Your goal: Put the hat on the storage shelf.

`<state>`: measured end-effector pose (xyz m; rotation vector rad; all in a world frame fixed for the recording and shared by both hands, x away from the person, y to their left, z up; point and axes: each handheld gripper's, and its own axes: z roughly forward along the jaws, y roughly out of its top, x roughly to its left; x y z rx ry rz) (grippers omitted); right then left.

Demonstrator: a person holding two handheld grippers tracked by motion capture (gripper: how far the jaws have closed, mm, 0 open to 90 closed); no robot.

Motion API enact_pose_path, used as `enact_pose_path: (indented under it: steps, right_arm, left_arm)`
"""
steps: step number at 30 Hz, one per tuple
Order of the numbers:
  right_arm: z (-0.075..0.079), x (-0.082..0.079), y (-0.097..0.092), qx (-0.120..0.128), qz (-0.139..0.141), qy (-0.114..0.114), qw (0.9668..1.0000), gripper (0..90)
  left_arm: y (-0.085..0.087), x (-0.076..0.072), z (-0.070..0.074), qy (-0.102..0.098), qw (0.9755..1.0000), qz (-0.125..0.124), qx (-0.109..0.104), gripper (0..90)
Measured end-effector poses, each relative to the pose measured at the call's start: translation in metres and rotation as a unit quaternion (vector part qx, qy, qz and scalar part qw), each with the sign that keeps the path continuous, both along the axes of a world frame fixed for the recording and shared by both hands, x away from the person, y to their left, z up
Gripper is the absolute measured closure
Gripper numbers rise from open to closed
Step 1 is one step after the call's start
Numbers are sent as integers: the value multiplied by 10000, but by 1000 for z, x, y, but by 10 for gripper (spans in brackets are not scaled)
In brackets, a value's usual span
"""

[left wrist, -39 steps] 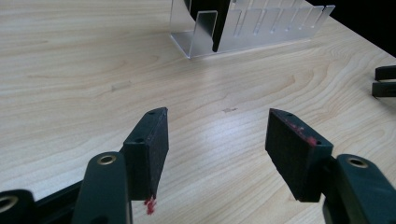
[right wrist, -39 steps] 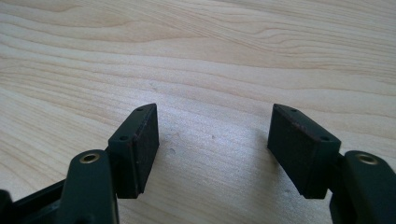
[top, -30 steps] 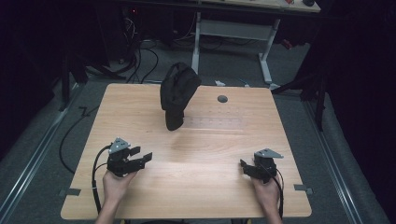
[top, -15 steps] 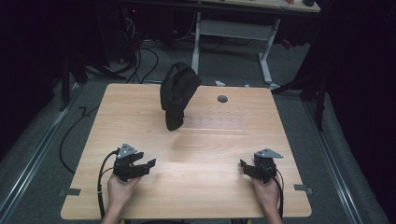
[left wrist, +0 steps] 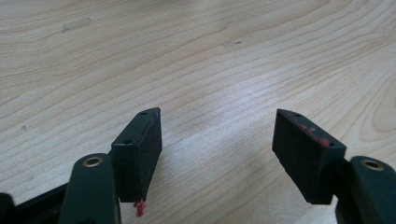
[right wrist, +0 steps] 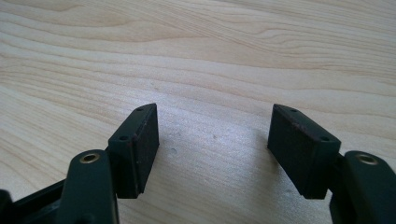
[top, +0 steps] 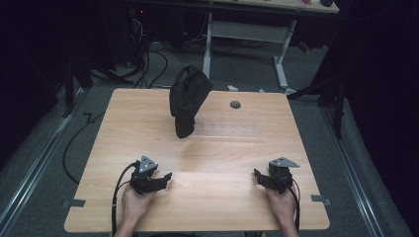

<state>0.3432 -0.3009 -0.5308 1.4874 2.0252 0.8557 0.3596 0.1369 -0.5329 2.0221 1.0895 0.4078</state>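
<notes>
Both grippers, left (top: 165, 177) and right (top: 257, 174), gape empty at the near edge; the upright black bag (top: 188, 101) stands well ahead, nearer the left, whose jaws have just been opening.

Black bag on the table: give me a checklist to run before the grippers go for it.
1. Black bag standing free at the table's far middle: ok.
2. Left gripper open, nothing between its fingers; its jaws have just been opening: ok.
3. Right gripper open and empty: ok.
4. Bare wooden table between both grippers and bag: ok.
5. Bag's handle or strap position: cannot tell.
</notes>
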Motion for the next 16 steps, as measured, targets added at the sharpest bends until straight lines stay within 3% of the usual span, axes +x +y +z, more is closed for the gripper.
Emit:
enact_pose_path:
  steps: [10, 16]
  right_arm:
    - [0, 0, 0, -1, 4, -1, 10000, 339]
    - [0, 0, 0, -1, 6, -2, 10000, 338]
  left_arm:
    - [-8, 0, -3, -59, 9992, 49, 381, 310]
    - [-8, 0, -3, -39, 9993, 48, 359, 295]
